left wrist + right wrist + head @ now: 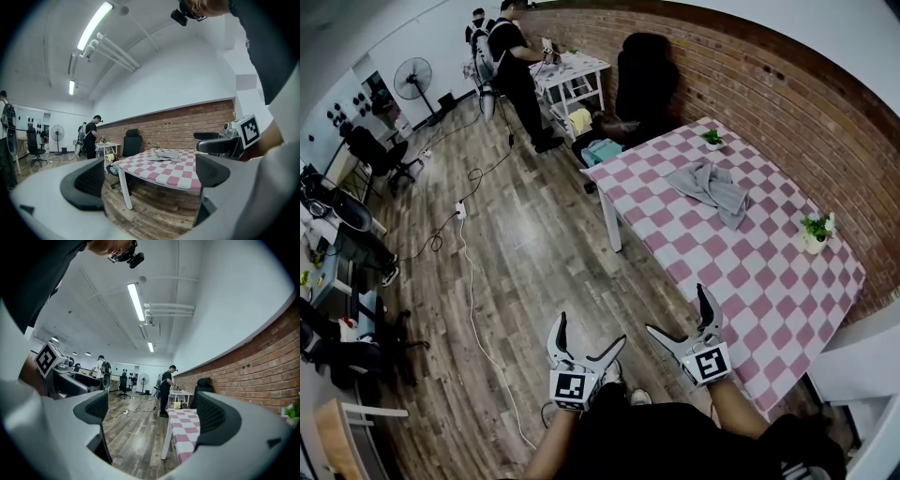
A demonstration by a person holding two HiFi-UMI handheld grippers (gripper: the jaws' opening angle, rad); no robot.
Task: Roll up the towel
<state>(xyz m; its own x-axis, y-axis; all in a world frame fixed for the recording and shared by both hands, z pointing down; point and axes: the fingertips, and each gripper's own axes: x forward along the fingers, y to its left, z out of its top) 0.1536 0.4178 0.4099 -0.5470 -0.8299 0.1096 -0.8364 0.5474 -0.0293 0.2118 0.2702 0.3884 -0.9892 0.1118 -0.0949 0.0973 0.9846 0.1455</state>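
A grey towel [712,187] lies crumpled on the far half of the pink-and-white checked table [769,272]. Both grippers are held off the table's near end, well short of the towel. My left gripper [591,330] hangs over the wooden floor with its jaws wide open and nothing between them. My right gripper [677,309] is at the table's near edge, also wide open and empty. The left gripper view [150,180] shows the towel [166,153] small on the table [164,171] ahead. The right gripper view [150,416] looks past the table's corner [185,427] down the room.
Two small potted plants [712,138] [816,230] stand on the table by the brick wall. A black office chair [642,80] sits beyond the table's far end. People [516,66] stand at a white side table [572,70]. Cables [469,281] cross the floor.
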